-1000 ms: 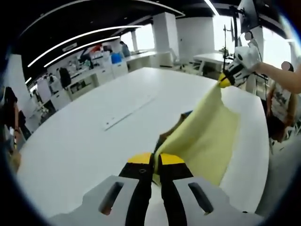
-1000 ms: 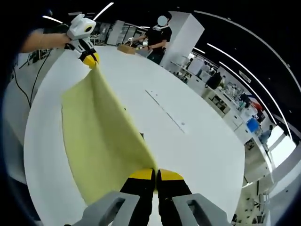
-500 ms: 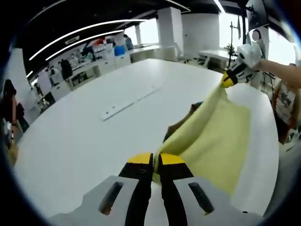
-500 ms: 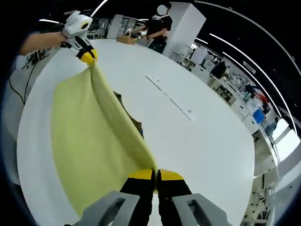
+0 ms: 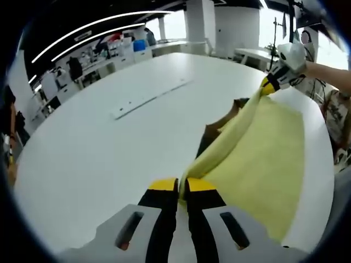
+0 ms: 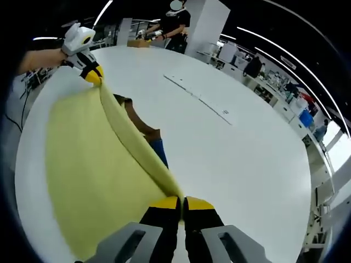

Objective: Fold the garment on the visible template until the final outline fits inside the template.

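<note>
A pale yellow fabric garment [image 5: 263, 148] is stretched taut between the two grippers above the near edge of a large white oval table [image 5: 98, 148]. In the left gripper view, the left gripper [image 5: 180, 189] has its yellow-tipped black jaws pressed together on one corner of the cloth, and the fabric runs from there up to the right gripper [image 5: 269, 86], whose yellow tips pinch the opposite corner near the table's far right edge. In the right gripper view, the right gripper [image 6: 181, 204] is likewise closed on the cloth, and the left gripper [image 6: 92, 75] clamps the far corner toward the table's left edge. The garment [image 6: 93, 164] hangs down from this raised top edge toward the person's side of the table. Beyond the fabric lie a brown piece [image 6: 140, 121] and a blue piece [image 6: 159, 150] on the tabletop; what they are cannot be told. A long pale strip [image 6: 198, 98] lies flat along the table's middle.
</note>
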The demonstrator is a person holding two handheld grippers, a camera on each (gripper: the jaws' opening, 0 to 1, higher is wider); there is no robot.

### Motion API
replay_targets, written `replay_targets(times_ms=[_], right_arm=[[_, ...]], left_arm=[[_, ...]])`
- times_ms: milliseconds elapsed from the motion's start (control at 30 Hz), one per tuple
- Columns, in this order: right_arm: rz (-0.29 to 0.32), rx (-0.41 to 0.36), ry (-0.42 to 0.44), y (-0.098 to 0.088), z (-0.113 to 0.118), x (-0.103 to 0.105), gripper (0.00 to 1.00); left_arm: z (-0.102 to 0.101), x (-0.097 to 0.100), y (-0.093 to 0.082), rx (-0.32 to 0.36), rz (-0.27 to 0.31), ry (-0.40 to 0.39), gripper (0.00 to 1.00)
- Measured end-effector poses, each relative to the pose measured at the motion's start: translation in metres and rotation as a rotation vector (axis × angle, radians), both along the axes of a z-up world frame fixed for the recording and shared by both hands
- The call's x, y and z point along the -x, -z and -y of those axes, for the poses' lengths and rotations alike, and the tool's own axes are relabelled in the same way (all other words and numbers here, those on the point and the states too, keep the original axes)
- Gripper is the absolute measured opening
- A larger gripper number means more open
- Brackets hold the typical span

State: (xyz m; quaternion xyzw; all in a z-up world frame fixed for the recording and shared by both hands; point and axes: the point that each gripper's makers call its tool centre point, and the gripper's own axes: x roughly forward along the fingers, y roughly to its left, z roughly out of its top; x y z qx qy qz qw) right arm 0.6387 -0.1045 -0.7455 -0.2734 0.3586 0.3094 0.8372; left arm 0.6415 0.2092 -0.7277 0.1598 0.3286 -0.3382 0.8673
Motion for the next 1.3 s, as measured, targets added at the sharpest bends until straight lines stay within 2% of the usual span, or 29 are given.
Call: replay_targets(times_ms=[133,300,533,767,867,967,1033,1133,1167,1233,1300], right_arm=[[-0.014,0.0,0.006,0.006,0.0,-0.002,0.0],[-0.021,-0.028,0.02,0.006,0.001,-0.004,0.0],[-0.016,-0.025,0.029,0.003,0.005,-0.005,0.08],[0.011,-0.023,-0.023,-0.01,0.002,0.003,0.15],[0.036,-0.002,-0.065,-0.015,-0.001,0.006,0.19],[0.055,0.029,-0.106,-0.017,-0.002,0.009,0.21],[0.053,0.028,-0.109,-0.016,-0.002,0.008,0.2],[0.042,0.026,-0.103,-0.009,-0.001,0.002,0.19],[0.041,0.03,-0.099,-0.006,-0.001,0.001,0.17],[0.034,0.03,-0.101,-0.004,-0.001,0.002,0.16],[0.034,0.056,-0.12,-0.001,-0.001,0.004,0.17]], left_arm=[[-0.004,-0.002,0.009,-0.022,-0.004,-0.014,0.04],[-0.005,-0.004,0.012,-0.014,-0.006,-0.02,0.04],[-0.006,-0.004,0.011,-0.009,-0.01,-0.025,0.06],[-0.008,0.001,-0.001,-0.012,0.027,0.012,0.12],[-0.008,0.003,-0.005,-0.007,0.042,0.031,0.16],[-0.004,0.007,-0.009,-0.007,0.063,0.07,0.16],[0.001,0.009,-0.009,-0.027,0.078,0.119,0.18],[0.004,0.008,-0.003,-0.063,0.084,0.147,0.21],[0.004,0.008,0.001,-0.102,0.087,0.173,0.22],[0.009,0.012,0.005,-0.139,0.099,0.221,0.24],[0.002,0.009,0.012,-0.23,0.119,0.24,0.22]])
